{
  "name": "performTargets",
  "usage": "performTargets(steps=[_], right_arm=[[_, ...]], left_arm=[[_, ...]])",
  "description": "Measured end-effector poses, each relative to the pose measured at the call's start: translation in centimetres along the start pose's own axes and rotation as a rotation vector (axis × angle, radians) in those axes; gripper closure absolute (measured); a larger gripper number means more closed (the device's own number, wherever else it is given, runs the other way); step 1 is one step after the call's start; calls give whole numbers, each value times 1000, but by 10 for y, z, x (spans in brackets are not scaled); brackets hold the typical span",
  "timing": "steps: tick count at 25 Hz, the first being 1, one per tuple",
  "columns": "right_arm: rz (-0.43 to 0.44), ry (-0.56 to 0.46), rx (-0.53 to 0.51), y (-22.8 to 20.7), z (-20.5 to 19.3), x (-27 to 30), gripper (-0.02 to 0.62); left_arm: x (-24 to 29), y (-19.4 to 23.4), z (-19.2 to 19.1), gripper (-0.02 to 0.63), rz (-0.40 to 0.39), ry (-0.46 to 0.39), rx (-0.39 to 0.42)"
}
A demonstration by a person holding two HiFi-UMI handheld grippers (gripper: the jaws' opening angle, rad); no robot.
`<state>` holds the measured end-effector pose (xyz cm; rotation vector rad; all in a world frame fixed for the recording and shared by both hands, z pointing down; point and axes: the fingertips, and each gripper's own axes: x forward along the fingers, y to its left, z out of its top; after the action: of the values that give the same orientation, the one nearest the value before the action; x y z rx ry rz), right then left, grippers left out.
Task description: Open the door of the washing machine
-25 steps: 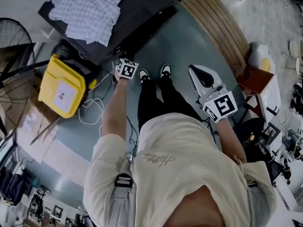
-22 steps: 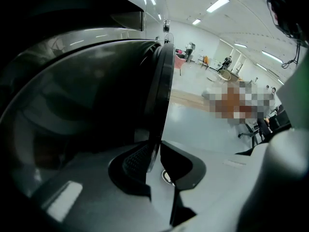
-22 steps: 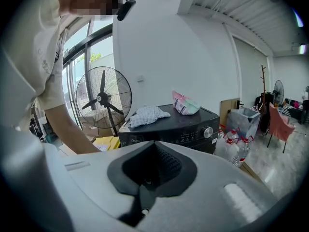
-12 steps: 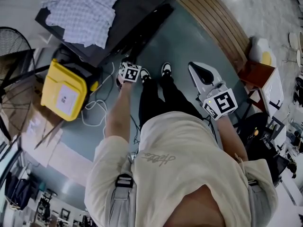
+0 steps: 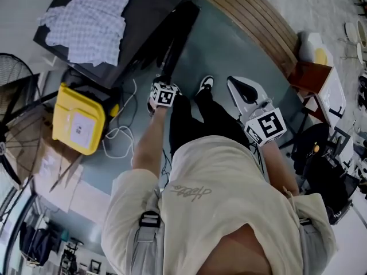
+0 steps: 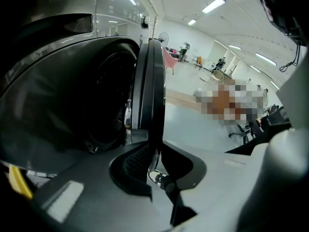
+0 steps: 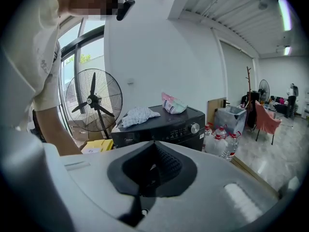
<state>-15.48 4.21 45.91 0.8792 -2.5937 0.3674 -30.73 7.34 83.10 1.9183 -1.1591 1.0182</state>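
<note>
Left gripper view: door (image 6: 150,88) stands upright, edge-on, swung out, seemingly gripped by hand-held gripper (image 6: 155,153), jaws just widened.

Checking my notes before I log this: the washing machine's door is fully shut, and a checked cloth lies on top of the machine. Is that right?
Not quite. The door is open, swung out from the front of the washing machine, as the left gripper view shows. The checked cloth does lie on top of the machine.
</note>
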Motion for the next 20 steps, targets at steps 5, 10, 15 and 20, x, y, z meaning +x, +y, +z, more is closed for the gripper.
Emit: performTargets(steps=[5,10,15,20], right_arm=[[-27,10,20,-19,-19,-24,594],[17,3,34,-45,-28,-44,594],[78,-26,9,-80,-33,-69,594],[94,-39,16,-127,-57,-107,594]], left_arm=[[10,-37,-7,528,-43,54,-47],[24,-73,-14,528,-44,117,-84],[32,-103,-8,526,-9,128,-122],[47,-141,-9,526,27,161,-228]])
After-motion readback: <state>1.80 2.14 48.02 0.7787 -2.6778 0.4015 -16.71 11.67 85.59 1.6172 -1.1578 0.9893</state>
